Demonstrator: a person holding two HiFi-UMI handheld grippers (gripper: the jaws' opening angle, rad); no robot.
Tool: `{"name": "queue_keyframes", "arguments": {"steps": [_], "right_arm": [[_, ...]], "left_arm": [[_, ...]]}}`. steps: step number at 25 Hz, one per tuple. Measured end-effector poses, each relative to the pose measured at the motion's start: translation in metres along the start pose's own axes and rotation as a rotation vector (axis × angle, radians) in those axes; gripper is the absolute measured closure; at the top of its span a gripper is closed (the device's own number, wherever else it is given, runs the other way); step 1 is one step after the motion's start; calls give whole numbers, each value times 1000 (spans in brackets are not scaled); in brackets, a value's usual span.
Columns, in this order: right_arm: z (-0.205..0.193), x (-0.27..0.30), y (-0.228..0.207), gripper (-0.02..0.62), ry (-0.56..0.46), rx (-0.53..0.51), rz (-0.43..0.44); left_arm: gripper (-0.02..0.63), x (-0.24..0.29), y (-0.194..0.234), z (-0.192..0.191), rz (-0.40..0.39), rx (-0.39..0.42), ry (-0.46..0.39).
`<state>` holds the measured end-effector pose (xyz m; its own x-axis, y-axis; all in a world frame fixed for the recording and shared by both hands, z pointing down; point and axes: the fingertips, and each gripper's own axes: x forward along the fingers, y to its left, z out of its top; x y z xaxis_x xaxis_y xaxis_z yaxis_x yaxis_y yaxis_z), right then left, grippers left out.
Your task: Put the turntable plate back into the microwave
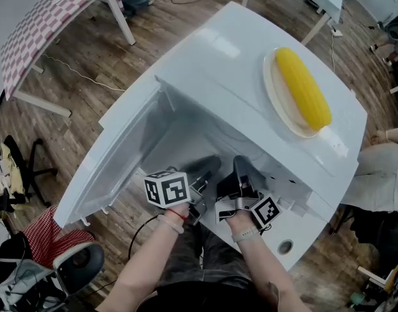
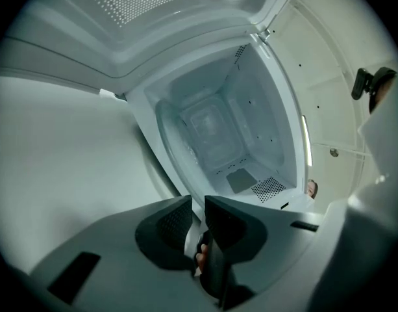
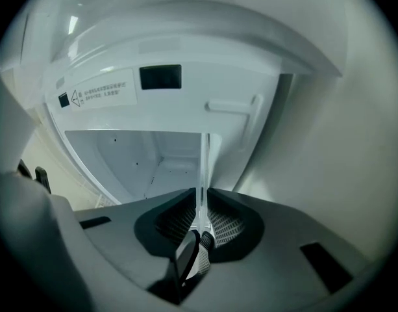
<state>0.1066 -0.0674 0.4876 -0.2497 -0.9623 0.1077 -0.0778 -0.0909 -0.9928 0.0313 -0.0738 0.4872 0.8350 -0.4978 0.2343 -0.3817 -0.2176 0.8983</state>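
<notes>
A white microwave point(image 1: 218, 77) sits with its door point(image 1: 114, 168) swung wide open to the left. The inside is white and bare.

Both grippers are right at the open front of the microwave, close beside each other. The left gripper point(image 1: 208, 166) has its fingers almost pressed together. They are pinching the thin rim of the clear turntable plate point(image 3: 202, 168). The right gripper point(image 1: 241, 172) does the same thing. Its fingers pinch the plate's rim too, and in the right gripper view the plate shows only as a thin glass line that runs from the fingers toward the microwave's opening.

So the turntable plate is held by both grippers, at the mouth of the microwave. It is clear glass, so it is very hard to see from the head view.

On top of the microwave lies a pale dish point(image 1: 276, 106) with a yellow corn cob point(image 1: 302, 86) on it.

The microwave stands above a wood floor point(image 1: 75, 103). A surface with a red and white check pattern point(image 1: 43, 18) stands well apart, at the far left.
</notes>
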Motion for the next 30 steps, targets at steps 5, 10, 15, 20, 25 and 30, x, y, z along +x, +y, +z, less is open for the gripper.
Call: {"name": "queue_keyframes", "arguments": {"steps": [5,10,15,20,25,30], "right_arm": [[-9,-3,3,542,35,-19,17],[-12,0,2,543,46,-15,12],[-12,3,0,543,46,-2,-2],[-9,3,-1,543,46,-16,-8],[-9,1,1,552,58,-44,-3],[-11,-4,3,568,76,-83,1]], "left_arm": [[542,5,2,6,7,-3,-4],[543,12,0,8,0,-6,3],[543,14,1,8,-1,-6,8],[543,16,-1,4,-11,-17,9],[546,14,-3,1,-21,-15,7],[589,10,-6,-9,-10,37,29]]}}
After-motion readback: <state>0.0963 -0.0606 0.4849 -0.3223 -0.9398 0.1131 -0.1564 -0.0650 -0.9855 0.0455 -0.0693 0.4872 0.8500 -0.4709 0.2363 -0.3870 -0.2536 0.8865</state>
